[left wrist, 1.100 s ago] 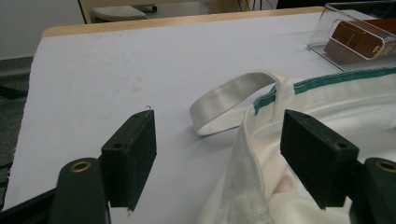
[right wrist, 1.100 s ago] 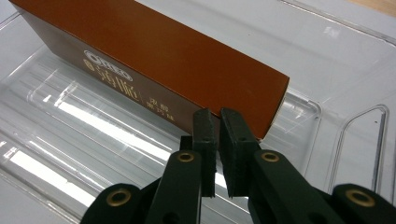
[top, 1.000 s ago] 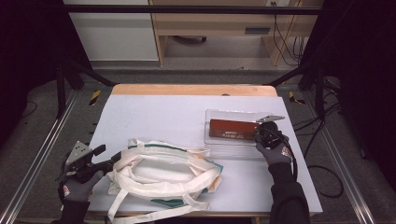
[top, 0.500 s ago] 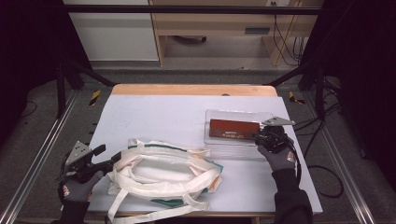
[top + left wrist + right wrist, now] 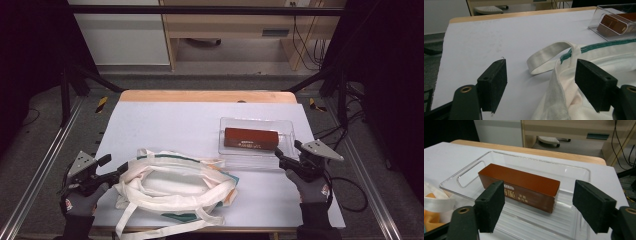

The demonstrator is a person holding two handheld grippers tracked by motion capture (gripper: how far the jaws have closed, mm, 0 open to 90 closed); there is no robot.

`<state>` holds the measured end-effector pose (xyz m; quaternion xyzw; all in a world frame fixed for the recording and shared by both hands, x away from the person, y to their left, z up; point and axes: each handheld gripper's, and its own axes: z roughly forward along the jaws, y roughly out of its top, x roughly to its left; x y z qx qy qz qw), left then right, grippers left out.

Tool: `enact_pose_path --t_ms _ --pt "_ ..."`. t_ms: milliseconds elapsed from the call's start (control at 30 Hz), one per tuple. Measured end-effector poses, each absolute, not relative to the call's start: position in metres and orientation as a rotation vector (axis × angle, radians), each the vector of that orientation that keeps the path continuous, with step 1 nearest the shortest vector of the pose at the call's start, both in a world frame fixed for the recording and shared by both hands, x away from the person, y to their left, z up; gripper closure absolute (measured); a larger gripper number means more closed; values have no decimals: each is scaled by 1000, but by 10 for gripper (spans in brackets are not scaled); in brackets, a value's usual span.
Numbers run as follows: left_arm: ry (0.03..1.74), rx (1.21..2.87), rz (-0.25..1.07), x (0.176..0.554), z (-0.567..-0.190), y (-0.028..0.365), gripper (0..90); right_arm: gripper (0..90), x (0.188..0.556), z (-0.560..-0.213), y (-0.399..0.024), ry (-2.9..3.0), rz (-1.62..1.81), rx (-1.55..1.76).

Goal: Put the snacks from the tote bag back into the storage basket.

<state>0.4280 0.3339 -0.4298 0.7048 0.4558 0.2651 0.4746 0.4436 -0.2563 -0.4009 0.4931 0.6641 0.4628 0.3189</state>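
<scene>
A white-topped table (image 5: pixel 165 125) with a wooden far edge stands on grey floor (image 5: pixel 45 150). Beyond it sit a white cabinet (image 5: pixel 120 40) and a wooden desk (image 5: pixel 235 25), with black cables (image 5: pixel 300 35) hanging at its right.

Box (image 5: pixel 520 186) label characters too small to read.

The tray (image 5: pixel 576 176) is showing as clear, glossy plastic with a ribbed floor, and the brown box (image 5: pixel 524 186) in it is looking like smooth, semi-gloss card. The tote bag (image 5: pixel 175 185) is presenting as matt woven cloth with webbing straps. The table cover (image 5: pixel 165 125) is appearing matt and smooth over a wooden edge, and the jaw pads (image 5: pixel 495 80) are looking like matt black foam.
</scene>
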Motion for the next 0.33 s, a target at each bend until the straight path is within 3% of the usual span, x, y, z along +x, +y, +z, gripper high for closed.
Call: enact_pose_path --t_ms 333 --pt "1124 1714 653 427 -429 336 268 195 431 -413 -268 1738 1169 1310"
